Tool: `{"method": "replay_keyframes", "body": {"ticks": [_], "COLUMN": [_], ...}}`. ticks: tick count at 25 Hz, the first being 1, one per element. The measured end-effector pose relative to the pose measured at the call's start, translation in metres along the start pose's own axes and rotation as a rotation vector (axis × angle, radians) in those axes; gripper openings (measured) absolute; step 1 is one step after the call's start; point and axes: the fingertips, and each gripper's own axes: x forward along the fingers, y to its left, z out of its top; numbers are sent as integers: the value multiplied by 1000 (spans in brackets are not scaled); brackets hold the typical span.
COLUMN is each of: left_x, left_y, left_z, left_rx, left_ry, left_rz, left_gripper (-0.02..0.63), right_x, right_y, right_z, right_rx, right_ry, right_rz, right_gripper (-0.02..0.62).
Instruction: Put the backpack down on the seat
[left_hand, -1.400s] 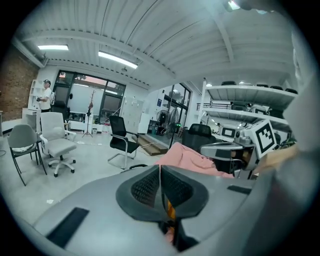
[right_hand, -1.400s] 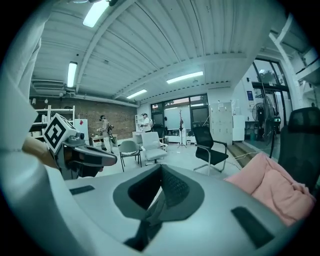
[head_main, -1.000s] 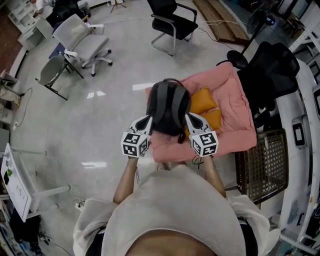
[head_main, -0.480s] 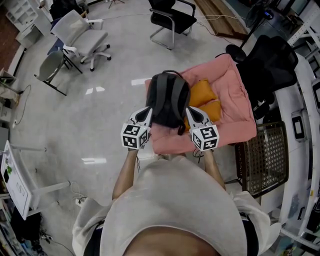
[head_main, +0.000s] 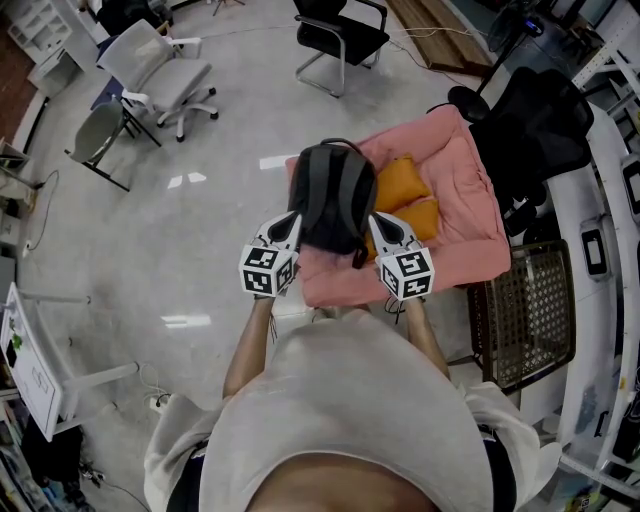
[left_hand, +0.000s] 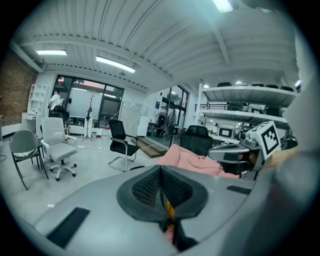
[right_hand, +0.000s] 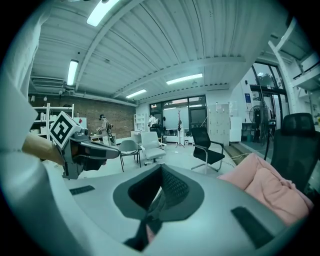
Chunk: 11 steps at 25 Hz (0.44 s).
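- backpack (head_main: 335, 205) is held in the air over the near-left part of the pink seat (head_main: 470, 190); not yet set down.
- left gripper (head_main: 292, 222) & right gripper (head_main: 377, 222): jaws are pressed together on thin dark strap/fabric of the pack, 1 per side. The pinch is narrow, so slip-out is risked if the pack is swung.
- pack is seen close to the seat's left edge. If released here, it may be tipped onto the floor (head_main: 200, 250).
- orange cushions (head_main: 402, 190) lie just beside the pack. Uneven landing or roll may be caused.
- if 1 side is freed first, the pack may be twisted on the other strap.
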Motion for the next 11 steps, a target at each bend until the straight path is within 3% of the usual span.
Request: {"method": "replay_keyframes", "body": {"ticks": [11], "left_x": [6], "left_y": [-3], "left_z": [-3], "left_rx": [-2], "left_ry": [10], "left_rz": [6], "left_gripper": [11], "right_x": [0], "right_y": [-6], "right_z": [-8], "right_rx": [15], "right_ry": [12], "right_rz": [5], "right_gripper": [-2]}}
